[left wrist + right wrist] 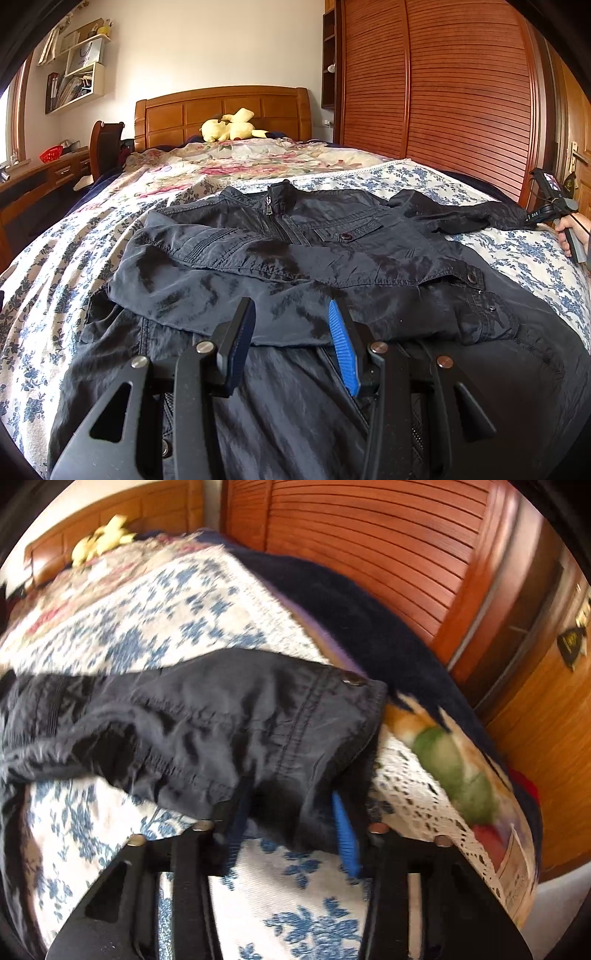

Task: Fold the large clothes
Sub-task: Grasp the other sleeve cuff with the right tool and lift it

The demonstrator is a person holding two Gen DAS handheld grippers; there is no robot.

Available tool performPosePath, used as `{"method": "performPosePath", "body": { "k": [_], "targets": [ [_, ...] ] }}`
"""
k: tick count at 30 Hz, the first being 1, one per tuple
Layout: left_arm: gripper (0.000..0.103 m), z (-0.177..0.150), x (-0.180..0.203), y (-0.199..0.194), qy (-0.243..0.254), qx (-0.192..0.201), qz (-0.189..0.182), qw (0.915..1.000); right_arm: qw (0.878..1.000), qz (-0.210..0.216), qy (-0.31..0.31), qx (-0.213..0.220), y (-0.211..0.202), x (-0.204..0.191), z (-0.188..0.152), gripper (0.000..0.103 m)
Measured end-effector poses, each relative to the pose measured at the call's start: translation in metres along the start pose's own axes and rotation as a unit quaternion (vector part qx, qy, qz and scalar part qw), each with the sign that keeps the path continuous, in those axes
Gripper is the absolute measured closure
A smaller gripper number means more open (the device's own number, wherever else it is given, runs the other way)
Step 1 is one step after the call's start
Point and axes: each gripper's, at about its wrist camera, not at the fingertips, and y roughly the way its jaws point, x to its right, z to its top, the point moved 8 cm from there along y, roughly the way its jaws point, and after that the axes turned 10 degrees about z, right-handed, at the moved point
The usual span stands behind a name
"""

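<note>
A dark navy jacket (295,258) lies front-up on the bed, zipper and collar toward the headboard. One sleeve is folded across its chest, cuff at the right. My left gripper (291,325) hovers open over the jacket's lower half, holding nothing. The other sleeve (461,212) stretches right to my right gripper (532,218), held by a hand at the bed's right edge. In the right wrist view the sleeve cuff (258,720) drapes over the right gripper (291,812). Its fingers stand apart with cloth between them; the grip is hidden.
The bed has a blue floral cover (535,266) and a pink floral quilt (240,162). A yellow plush toy (229,129) sits by the wooden headboard. A slatted wooden wardrobe (443,92) stands right, a desk (40,173) left. A dark blanket (369,635) hangs off the right edge.
</note>
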Motion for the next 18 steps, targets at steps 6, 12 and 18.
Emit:
{"method": "performPosePath", "body": {
  "k": [6,12,18],
  "targets": [
    [0.063,0.000,0.001,0.001,0.000,0.000,0.000,1.0000,0.998,0.015,-0.052,0.033,-0.030,-0.038,0.013,0.096],
    [0.063,-0.001,0.002,0.001,0.001,-0.001,-0.002,1.0000,0.988,0.055,-0.109,0.097,-0.091,-0.102,0.038,0.096],
    [0.063,0.000,0.001,0.001,0.001,0.000,-0.002,1.0000,0.969,0.117,-0.177,0.128,-0.138,-0.192,0.042,0.096]
  ]
}}
